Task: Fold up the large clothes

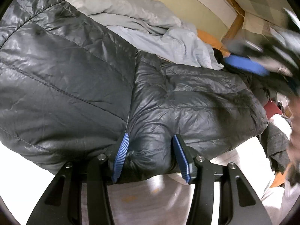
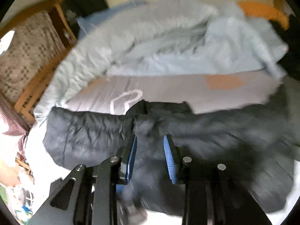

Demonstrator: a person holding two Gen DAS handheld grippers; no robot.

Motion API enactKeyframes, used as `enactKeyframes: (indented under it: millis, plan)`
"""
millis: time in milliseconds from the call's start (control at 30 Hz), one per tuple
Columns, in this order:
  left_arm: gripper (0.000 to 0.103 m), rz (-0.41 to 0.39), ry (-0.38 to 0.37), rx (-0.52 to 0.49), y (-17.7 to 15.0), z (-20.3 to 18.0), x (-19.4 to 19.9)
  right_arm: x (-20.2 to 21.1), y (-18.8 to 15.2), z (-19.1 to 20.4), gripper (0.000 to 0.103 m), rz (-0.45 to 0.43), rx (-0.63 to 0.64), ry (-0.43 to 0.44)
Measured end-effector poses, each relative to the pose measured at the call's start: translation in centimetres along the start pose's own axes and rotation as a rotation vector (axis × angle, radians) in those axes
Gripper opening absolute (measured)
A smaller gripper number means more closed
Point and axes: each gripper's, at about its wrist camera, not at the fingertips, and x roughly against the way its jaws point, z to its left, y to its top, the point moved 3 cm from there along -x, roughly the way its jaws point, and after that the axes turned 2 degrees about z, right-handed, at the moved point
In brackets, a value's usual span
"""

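Observation:
A dark grey quilted puffer jacket (image 1: 75,71) lies spread across the bed and fills the left wrist view. My left gripper (image 1: 150,140) has its blue pads on either side of a puffy fold at the jacket's near edge and grips it. In the blurred right wrist view the same jacket (image 2: 215,136) lies across the lower half. My right gripper (image 2: 150,140) holds jacket fabric bunched between its blue pads. The other gripper shows blurred at the right edge of the left wrist view (image 1: 247,63).
A crumpled light blue duvet (image 2: 159,46) is heaped behind the jacket. The grey sheet (image 2: 168,88) has an orange patch. A wooden bed frame (image 2: 43,71) runs along the left. An orange pillow (image 2: 262,13) is at the far right.

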Motion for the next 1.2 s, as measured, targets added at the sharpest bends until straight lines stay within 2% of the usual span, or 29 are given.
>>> enactKeyframes:
  millis: [100,133,167,233,367,433,500,533,600,633,700,733,800,833,867,933,967,1033,1067,1100,1200]
  plan:
    - [0.049,-0.003,0.001,-0.004,0.2,0.1,-0.2,5.5,-4.5,-2.9,0.035,-0.11,-0.042,-0.029]
    - [0.049,-0.004,0.002,-0.007,0.1,0.3,-0.1,6.6,-6.2,-4.1,0.049,-0.135,-0.08,-0.041]
    - [0.049,-0.005,0.005,-0.012,0.0,0.3,0.0,7.3,-7.6,-5.0,0.073,-0.153,-0.119,-0.056]
    - [0.049,-0.008,0.015,-0.026,0.1,0.1,-0.4,7.9,-10.5,-7.5,0.086,-0.187,-0.211,-0.101]
    - [0.049,-0.009,0.016,-0.038,-0.1,0.0,-0.1,6.1,-13.2,-11.2,0.086,-0.153,-0.357,-0.1]
    - [0.05,-0.009,0.016,-0.042,-0.1,0.0,0.0,5.5,-13.6,-13.3,0.086,-0.202,-0.433,-0.104]
    - [0.051,-0.01,0.02,-0.051,-0.2,-0.1,0.1,4.9,-14.1,-15.4,0.086,-0.272,-0.513,-0.167]
    - [0.051,-0.01,0.022,-0.054,-0.1,-0.3,0.0,4.8,-14.2,-16.2,0.086,-0.311,-0.549,-0.133]
    - [0.053,-0.01,0.021,-0.059,-0.1,-0.3,-0.1,4.4,-14.2,-17.2,0.089,-0.347,-0.581,-0.004]
    - [0.053,-0.01,0.021,-0.061,-0.2,-0.2,-0.1,3.3,-13.8,-17.7,0.094,-0.328,-0.599,0.109]
    - [0.055,-0.009,0.018,-0.066,-0.2,-0.2,-0.1,0.7,-13.2,-18.0,0.096,-0.243,-0.616,0.21]
    - [0.055,-0.009,0.018,-0.066,-0.2,-0.3,-0.1,-0.1,-12.9,-17.8,0.096,-0.235,-0.613,0.191]
    - [0.056,-0.01,0.015,-0.066,-0.2,-0.3,0.0,-0.3,-12.1,-17.1,0.097,-0.277,-0.585,0.162]
    - [0.056,-0.011,0.015,-0.067,-0.3,-0.3,0.0,-0.5,-11.7,-16.9,0.094,-0.296,-0.574,0.145]
    - [0.059,-0.014,0.007,-0.073,-0.3,-0.4,0.1,-0.6,-11.3,-16.8,0.069,-0.309,-0.567,0.106]
    - [0.066,-0.015,-0.005,-0.095,-0.3,-1.0,0.4,-0.5,-10.4,-15.9,0.041,-0.298,-0.491,0.003]
    - [0.066,-0.016,0.018,-0.101,-0.2,-1.3,1.0,-0.1,-9.9,-15.1,0.032,-0.289,-0.435,-0.061]
    - [0.067,-0.056,0.087,-0.074,0.4,-1.6,3.2,1.8,-9.0,-13.3,0.029,-0.297,-0.308,-0.161]
    - [0.072,-0.099,0.097,-0.057,1.0,-1.6,5.0,3.2,-8.7,-12.9,0.029,-0.307,-0.259,-0.192]
    - [0.08,-0.138,0.103,-0.057,1.6,-1.7,6.6,4.4,-8.6,-12.7,0.03,-0.313,-0.237,-0.201]
    - [0.083,-0.249,0.179,-0.021,3.8,0.0,11.0,7.5,-7.6,-14.4,0.03,-0.271,-0.236,-0.151]
